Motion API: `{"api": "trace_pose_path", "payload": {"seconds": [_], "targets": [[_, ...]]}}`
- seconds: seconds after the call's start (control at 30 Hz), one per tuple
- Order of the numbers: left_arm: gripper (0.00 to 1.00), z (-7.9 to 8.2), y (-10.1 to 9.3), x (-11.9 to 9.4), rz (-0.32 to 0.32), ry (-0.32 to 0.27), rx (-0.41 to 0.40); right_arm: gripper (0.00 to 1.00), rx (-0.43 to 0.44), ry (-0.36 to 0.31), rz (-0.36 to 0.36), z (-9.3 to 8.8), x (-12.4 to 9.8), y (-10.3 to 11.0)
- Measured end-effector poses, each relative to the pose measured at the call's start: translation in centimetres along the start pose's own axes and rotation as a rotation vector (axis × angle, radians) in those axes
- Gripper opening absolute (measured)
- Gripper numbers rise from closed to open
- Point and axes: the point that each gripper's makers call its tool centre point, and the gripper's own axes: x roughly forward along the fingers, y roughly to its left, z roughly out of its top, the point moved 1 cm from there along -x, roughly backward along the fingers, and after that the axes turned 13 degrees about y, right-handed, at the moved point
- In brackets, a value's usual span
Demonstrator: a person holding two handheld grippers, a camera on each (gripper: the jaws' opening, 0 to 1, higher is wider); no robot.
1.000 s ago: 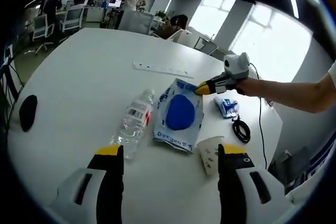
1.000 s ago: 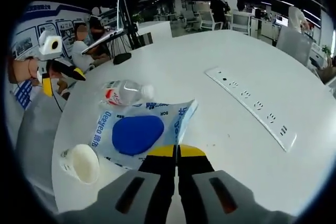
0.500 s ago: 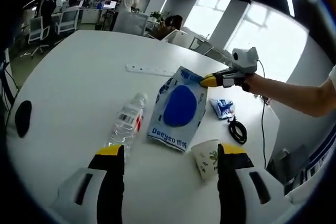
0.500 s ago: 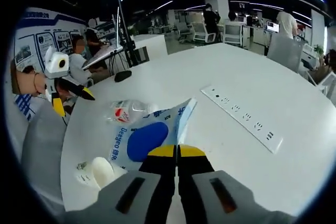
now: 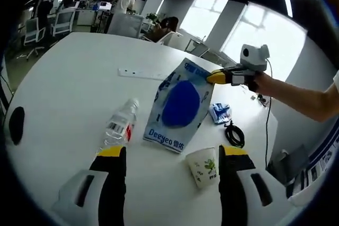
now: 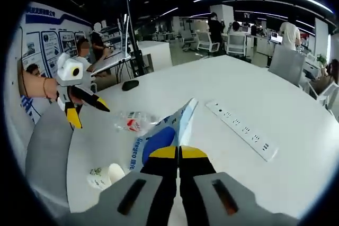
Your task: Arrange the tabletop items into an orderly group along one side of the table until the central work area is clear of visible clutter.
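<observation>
Hanging tilted above the white table (image 5: 63, 78), the blue-and-white packet (image 5: 180, 104), its top corner pinched and its printed bottom edge dangling just over or brushing the tabletop near the centre; contact hard to tell. Running with its long axis from that pinched corner down toward the left gripper (image 5: 172, 157), so seen nearly face-on in the left gripper view and edge-on, rising straight ahead of the jaws, in the right gripper view. Being held by the right gripper (image 5: 214, 77), jaws closed tight together on the packet's corner, yellow tips touching. Standing wide apart and holding nothing, the left gripper's jaws, with the packet between and beyond them. Lying on its side just left of the packet, the clear water bottle (image 5: 117, 127), neck pointing away from the left gripper; tipped over near the left gripper's right jaw, the paper cup (image 5: 203, 164). Lying beyond the packet, the white power strip (image 5: 140, 73); off to its right, a small blue wrapper (image 5: 219, 111) and a coiled black cable (image 5: 233, 133). Judging from this, carrying the packet sideways looking like the right gripper's job, with bottle and cup nearer the left.
</observation>
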Motion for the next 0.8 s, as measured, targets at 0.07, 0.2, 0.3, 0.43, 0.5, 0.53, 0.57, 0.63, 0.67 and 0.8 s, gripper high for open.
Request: {"api": "trace_pose_path", "payload": {"seconds": [0.07, 0.2, 0.3, 0.43, 0.5, 0.53, 0.57, 0.63, 0.67, 0.8], "targets": [[0.72, 0.2, -0.3, 0.2, -0.006, -0.001, 0.003, 0.0, -0.006, -0.011, -0.007, 0.3, -0.5, 0.1], [0.71, 0.8, -0.8, 0.6, -0.023, -0.01, 0.005, 0.0, -0.014, -0.032, -0.026, 0.8, -2.0, 0.1], [0.71, 1.5, -1.5, 1.1, -0.043, -0.021, 0.005, 0.0, -0.023, -0.062, -0.044, 1.6, -3.6, 0.2], [0.7, 2.6, -2.3, 1.9, -0.068, -0.029, 0.014, 0.0, -0.033, -0.101, -0.075, 2.6, -5.9, 0.3], [0.7, 3.4, -3.0, 2.3, -0.09, -0.041, 0.01, 0.0, -0.029, -0.127, -0.084, 3.2, -7.2, 0.5], [0.7, 3.7, -3.2, 2.5, -0.097, -0.045, 0.009, 0.0, -0.029, -0.132, -0.086, 3.3, -7.4, 0.5], [0.69, 3.9, -3.4, 2.6, -0.101, -0.045, 0.014, 0.0, -0.028, -0.147, -0.096, 3.6, -8.1, 0.5], [0.69, 4.6, -3.8, 3.1, -0.109, -0.048, 0.019, 0.0, -0.022, -0.177, -0.102, 4.2, -9.4, 0.8], [0.68, 4.8, -3.9, 3.3, -0.113, -0.051, 0.018, 0.0, -0.023, -0.191, -0.106, 4.5, -9.9, 1.0], [0.67, 6.4, -4.4, 3.7, -0.136, -0.073, 0.007, 0.0, -0.027, -0.235, -0.125, 5.7, -12.0, 1.8]]}}
